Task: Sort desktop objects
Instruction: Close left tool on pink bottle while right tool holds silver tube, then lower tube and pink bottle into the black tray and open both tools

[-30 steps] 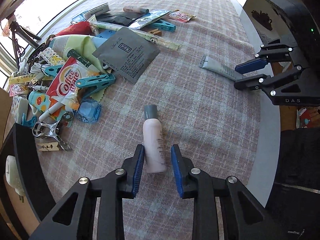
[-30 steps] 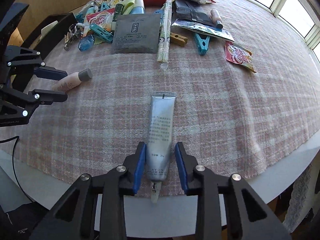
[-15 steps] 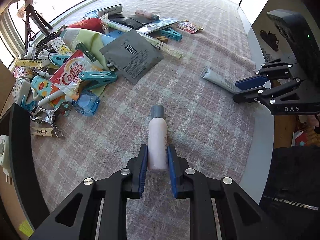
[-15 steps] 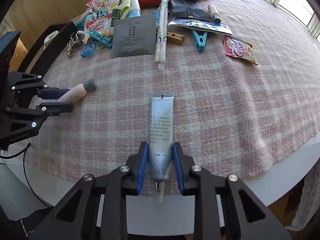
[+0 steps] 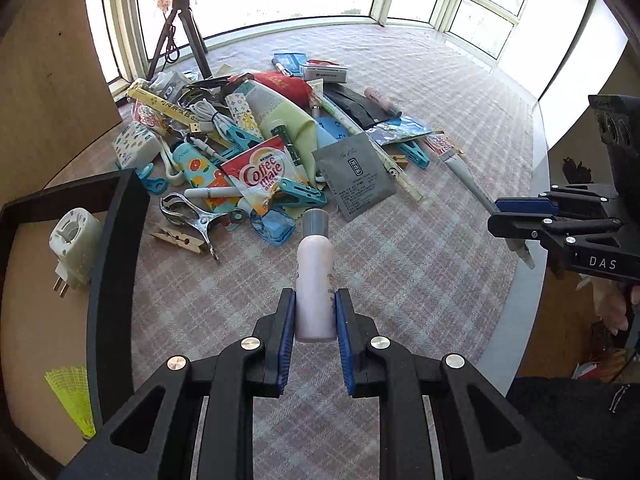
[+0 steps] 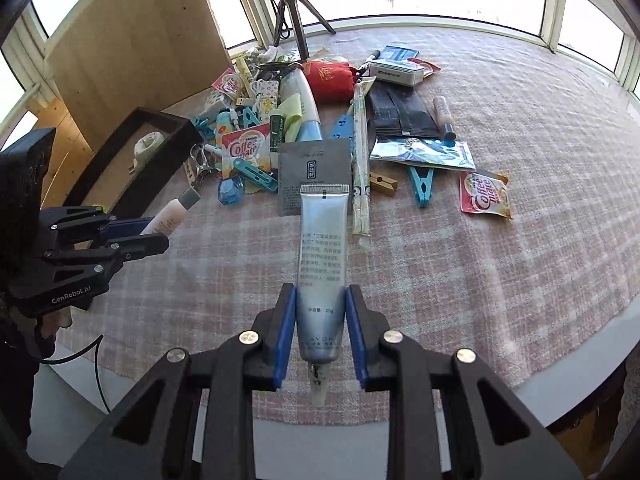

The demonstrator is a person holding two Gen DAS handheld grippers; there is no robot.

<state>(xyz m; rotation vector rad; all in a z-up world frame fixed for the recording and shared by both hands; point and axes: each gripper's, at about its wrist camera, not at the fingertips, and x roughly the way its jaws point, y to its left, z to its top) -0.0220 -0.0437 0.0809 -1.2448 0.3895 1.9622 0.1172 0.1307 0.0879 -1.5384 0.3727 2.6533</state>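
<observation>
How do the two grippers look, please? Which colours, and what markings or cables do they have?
Both are black angular frames with silver screw heads and blue pads inside the fingers. The left gripper bears white "GenRobot.AI" lettering, and a thin black cable hangs below it. The right gripper bears white "DAS" lettering.

Black left claw (image 5: 314,320) and right claw (image 6: 320,320): blue pads, silver screws, white lettering.

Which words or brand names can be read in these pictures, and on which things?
"Coffee mate": red sachet.
"Coffee mate": second sachet.
"AVON", "20g": silver tube; its other print is too small.
"DAS": right gripper.
"GenRobot.AI": left gripper.
Grey sachet: unreadable.
</observation>
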